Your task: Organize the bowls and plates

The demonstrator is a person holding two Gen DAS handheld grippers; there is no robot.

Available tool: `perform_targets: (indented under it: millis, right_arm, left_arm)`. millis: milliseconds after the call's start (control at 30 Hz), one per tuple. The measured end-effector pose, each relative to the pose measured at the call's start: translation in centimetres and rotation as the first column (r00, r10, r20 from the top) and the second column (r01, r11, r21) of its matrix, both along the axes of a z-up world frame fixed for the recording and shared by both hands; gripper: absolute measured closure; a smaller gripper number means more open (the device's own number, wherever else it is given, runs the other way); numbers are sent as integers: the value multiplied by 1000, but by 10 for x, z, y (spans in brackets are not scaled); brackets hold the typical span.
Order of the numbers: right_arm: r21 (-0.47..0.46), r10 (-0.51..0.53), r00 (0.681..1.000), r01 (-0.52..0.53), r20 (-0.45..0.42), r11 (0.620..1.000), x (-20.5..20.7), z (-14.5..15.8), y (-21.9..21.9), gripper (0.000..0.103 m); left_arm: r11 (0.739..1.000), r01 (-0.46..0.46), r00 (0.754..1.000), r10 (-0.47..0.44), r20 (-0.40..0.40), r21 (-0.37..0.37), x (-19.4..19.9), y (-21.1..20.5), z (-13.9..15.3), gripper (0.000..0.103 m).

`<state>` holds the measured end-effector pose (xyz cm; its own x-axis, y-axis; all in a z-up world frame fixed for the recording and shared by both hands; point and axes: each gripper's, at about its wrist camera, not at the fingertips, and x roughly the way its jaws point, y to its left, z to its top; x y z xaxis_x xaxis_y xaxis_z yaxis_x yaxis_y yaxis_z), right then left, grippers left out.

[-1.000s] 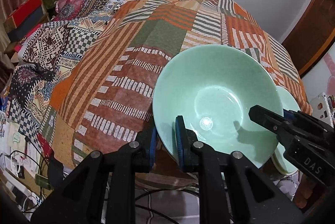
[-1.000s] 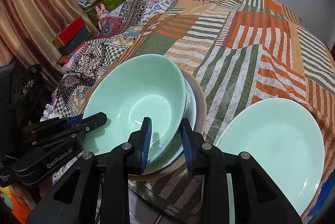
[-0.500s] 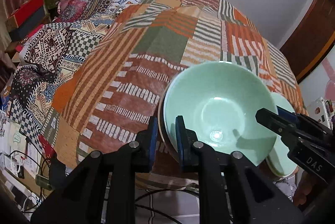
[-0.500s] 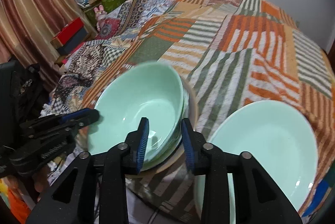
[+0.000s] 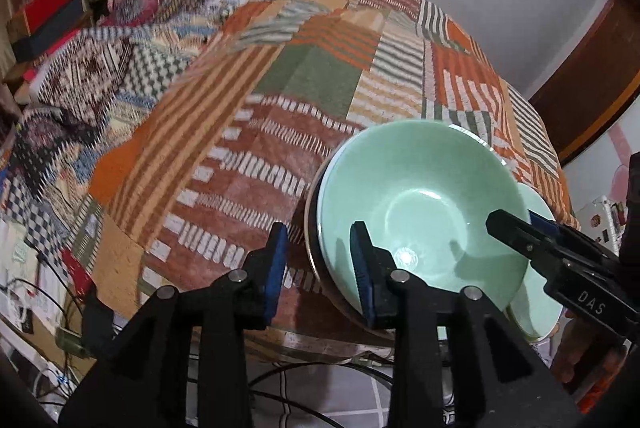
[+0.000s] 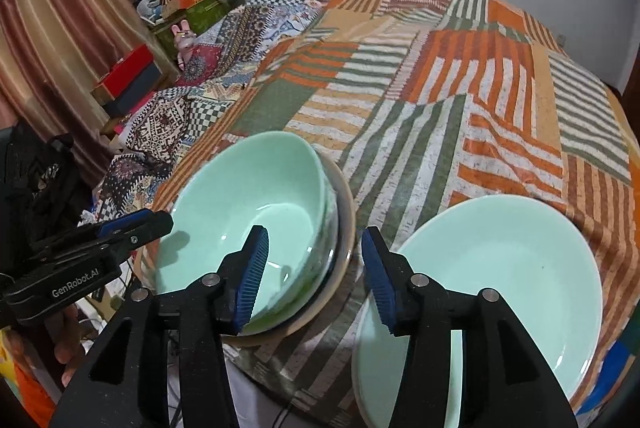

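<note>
A pale green bowl (image 5: 420, 204) sits on a stack with a tan-rimmed plate (image 6: 347, 216) under it, at the near edge of the patchwork-covered table (image 5: 320, 80). My left gripper (image 5: 319, 268) straddles the bowl's left rim. Its jaws are opening and the pads stand off the rim. My right gripper (image 6: 316, 270) straddles the bowl's right rim (image 6: 326, 196), jaws opening too, with a gap on each side. A second pale green dish (image 6: 504, 280) lies just right of the stack, partly over the table's edge.
The quilted cloth stretches away behind the stack. Boxes, a pink rabbit toy (image 6: 184, 36) and other clutter crowd the far left by a curtain. Cables (image 5: 280, 400) run over the floor below the table's near edge. A hand shows under each gripper.
The bowl, held up and tilted a second ago, has come down level onto the stack. Both grippers have widened their jaws off its rim.
</note>
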<state>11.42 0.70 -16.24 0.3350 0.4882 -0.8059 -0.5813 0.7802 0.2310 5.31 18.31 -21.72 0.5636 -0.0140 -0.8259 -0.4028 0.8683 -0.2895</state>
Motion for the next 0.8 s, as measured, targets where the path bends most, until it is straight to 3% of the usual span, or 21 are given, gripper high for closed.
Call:
perform_targets:
  millis: [333,467,800]
  right_arm:
    - [33,6,996,-3,-85,999,11,-16,2,58]
    - [47,8,991,-2,-133,999,15,-24,3,58]
    - [37,14,992,-9,-129,999,11,-22,5,65]
  left_arm:
    - [996,12,1000,-14,-11,-92,7,6,-22,71]
    - [995,27,999,-29,-17,-97,12,3,-27,71]
    - [994,55,998,-59,-34,-99,20,-3,-32,73]
